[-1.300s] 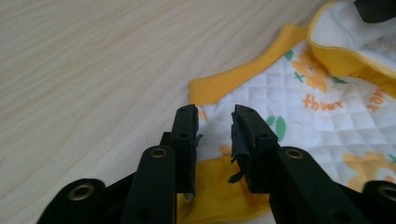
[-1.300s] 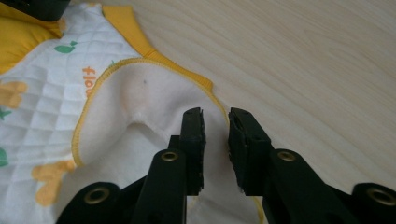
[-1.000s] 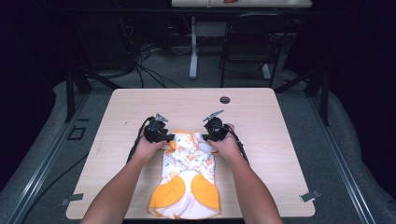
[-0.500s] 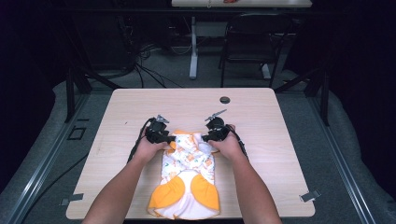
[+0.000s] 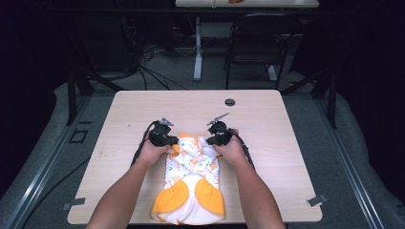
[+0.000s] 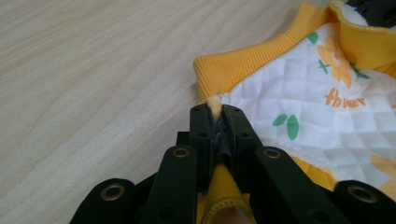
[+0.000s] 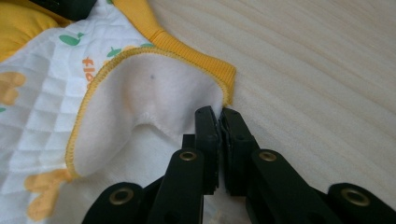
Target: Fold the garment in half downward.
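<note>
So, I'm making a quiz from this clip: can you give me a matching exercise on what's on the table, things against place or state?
Things:
1. left tongs
2. right tongs
3. round black disc
4. orange patches

Place or state:
A. lies alone on bare table, far side
B. shut on garment's yellow ribbed edge
C. at garment's end nearest the person
D. shut on the white fleecy lining

Pairs: 1-B, 2-D, 3-A, 4-C

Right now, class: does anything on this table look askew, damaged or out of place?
Nothing is damaged or spilled. The garment lies rumpled at its far end, where the left gripper and right gripper each pinch a corner. A small dark disc sits alone near the table's far edge.
</note>
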Demonstrator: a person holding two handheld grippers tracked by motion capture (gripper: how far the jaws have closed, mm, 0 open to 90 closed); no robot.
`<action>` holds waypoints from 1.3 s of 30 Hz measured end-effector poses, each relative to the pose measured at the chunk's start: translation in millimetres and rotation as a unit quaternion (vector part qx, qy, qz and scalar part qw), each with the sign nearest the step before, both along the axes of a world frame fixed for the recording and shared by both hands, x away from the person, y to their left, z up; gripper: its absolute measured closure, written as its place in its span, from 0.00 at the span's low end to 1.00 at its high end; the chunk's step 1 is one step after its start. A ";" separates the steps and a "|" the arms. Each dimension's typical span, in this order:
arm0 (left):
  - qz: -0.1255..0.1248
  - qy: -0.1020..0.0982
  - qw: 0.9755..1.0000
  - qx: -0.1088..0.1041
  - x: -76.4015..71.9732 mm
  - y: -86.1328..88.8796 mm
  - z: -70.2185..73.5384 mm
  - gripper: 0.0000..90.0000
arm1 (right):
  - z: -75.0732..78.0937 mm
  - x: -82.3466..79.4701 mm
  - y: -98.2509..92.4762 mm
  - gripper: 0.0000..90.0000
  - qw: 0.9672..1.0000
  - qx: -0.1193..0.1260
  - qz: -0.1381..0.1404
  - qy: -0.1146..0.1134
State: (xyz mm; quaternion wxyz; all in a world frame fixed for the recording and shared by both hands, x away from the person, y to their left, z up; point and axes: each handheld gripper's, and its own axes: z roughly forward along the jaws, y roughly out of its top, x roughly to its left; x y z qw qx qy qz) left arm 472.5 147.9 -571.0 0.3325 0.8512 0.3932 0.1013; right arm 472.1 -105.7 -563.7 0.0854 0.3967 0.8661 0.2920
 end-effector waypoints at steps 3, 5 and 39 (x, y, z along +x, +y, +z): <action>0.001 0.004 1.000 0.000 0.1 1.2 0.8 0.93 | 1.4 -1.9 3.0 0.97 1.000 -0.015 0.003 -0.008; -0.001 0.001 1.000 0.005 -0.7 1.3 2.7 0.94 | 1.5 -2.8 4.3 0.97 1.000 -0.019 0.004 -0.014; -0.008 -0.074 0.997 -0.035 -9.7 9.9 70.2 0.95 | 73.9 -15.1 -7.9 0.97 0.994 -0.015 0.033 -0.103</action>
